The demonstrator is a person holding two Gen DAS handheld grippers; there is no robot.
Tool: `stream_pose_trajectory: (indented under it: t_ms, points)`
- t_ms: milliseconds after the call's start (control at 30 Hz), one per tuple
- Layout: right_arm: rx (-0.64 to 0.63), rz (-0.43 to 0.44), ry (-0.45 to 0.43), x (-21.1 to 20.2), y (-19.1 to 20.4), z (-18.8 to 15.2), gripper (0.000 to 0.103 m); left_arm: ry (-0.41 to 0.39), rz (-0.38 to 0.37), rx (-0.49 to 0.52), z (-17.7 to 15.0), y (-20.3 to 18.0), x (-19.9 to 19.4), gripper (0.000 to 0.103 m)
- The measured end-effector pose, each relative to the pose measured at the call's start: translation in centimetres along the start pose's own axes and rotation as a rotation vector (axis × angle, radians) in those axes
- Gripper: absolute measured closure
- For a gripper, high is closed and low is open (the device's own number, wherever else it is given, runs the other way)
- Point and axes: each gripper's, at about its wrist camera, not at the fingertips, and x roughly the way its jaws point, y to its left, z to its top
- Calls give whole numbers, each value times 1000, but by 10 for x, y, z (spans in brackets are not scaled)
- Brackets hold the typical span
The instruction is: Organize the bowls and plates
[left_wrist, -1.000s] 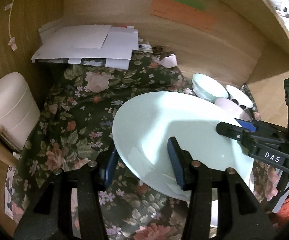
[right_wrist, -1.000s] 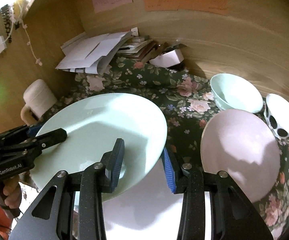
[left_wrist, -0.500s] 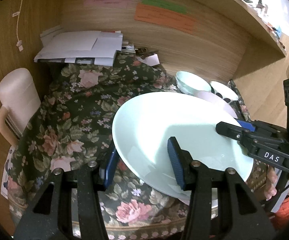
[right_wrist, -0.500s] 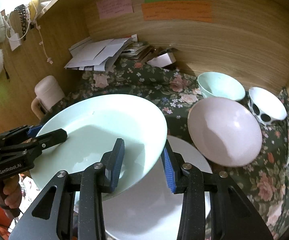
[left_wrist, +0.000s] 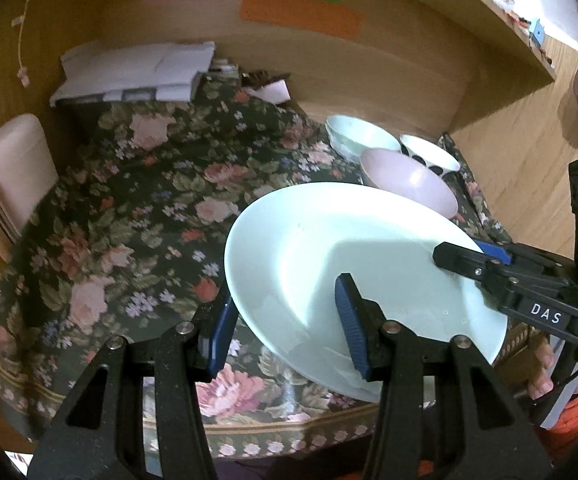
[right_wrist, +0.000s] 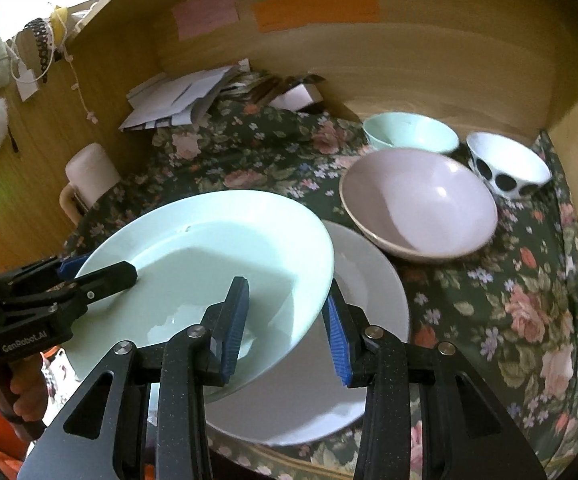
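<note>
Fingers of both grippers are closed on opposite edges of one pale green plate (right_wrist: 209,264): the left gripper (left_wrist: 285,320) straddles its left rim, one finger above and one below, and the right gripper (right_wrist: 285,328) does the same at the right rim. The plate is held clear of the bench (right_wrist: 529,300), tilted, directly over a white plate (right_wrist: 365,320) that lies flat on the flowered cloth at the near edge.

Step in hand, by my judgement: stacking the green plate onto the white one. The next move calls for levelling the plate, lowering it evenly until it seats centred on the white plate, then opening both pairs of fingers and drawing them outward.

Both grippers point forward and slightly downward from the near side, each gripped by a hand at the frame edges. A pink bowl (right_wrist: 421,204) sits just beyond the white plate; a green bowl (right_wrist: 409,132) and a spotted bowl (right_wrist: 509,168) stand farther right.
</note>
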Motion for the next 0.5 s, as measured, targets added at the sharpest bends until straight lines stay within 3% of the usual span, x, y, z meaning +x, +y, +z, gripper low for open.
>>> stream_pose_trajectory:
  t_ms: [500]
  points:
    - [79,-19,41,12,-32,-24,69,78,-12,16,-9,-20,38,55]
